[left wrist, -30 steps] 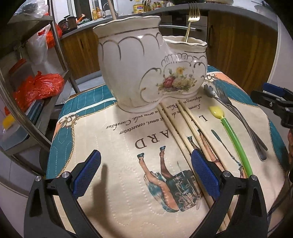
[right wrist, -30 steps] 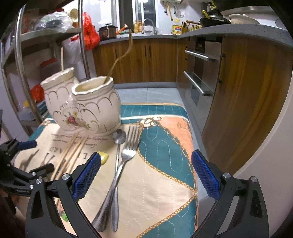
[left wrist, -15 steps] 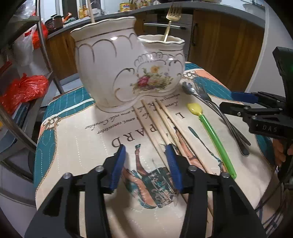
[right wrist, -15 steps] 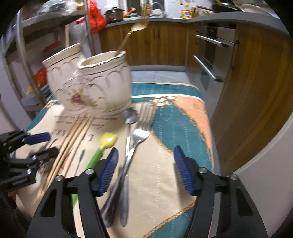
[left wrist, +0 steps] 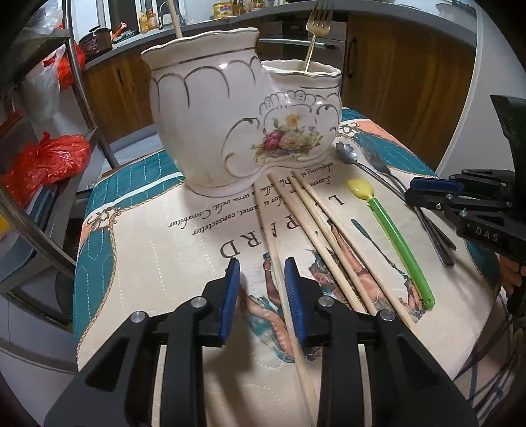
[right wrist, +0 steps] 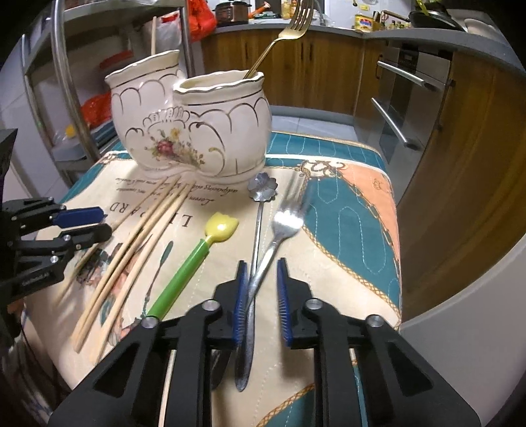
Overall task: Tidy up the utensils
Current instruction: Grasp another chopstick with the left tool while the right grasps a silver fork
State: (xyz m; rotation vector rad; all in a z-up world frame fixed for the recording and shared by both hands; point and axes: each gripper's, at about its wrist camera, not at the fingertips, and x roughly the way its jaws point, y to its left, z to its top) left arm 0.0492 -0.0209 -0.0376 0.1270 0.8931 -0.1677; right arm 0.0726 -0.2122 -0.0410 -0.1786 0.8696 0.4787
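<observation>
A white flowered two-pot holder stands at the far side of the printed mat. A gold fork leans in its right pot. Several wooden chopsticks, a green-handled yellow spoon, a flower-bowled silver spoon and a silver fork lie on the mat. My left gripper is closing around the leftmost chopstick, which lies beside its right pad only. My right gripper is closing over the fork and spoon handles, with a gap left at its right pad.
A metal rack with red bags stands left of the table. Wooden cabinets and an oven lie behind and to the right. The mat's right edge drops off close to the silver fork. A wooden stick stands in the holder's left pot.
Both grippers' jaws have narrowed from wide open. The left one now straddles the leftmost chopstick; the right one has dropped over the fork and spoon handles.
</observation>
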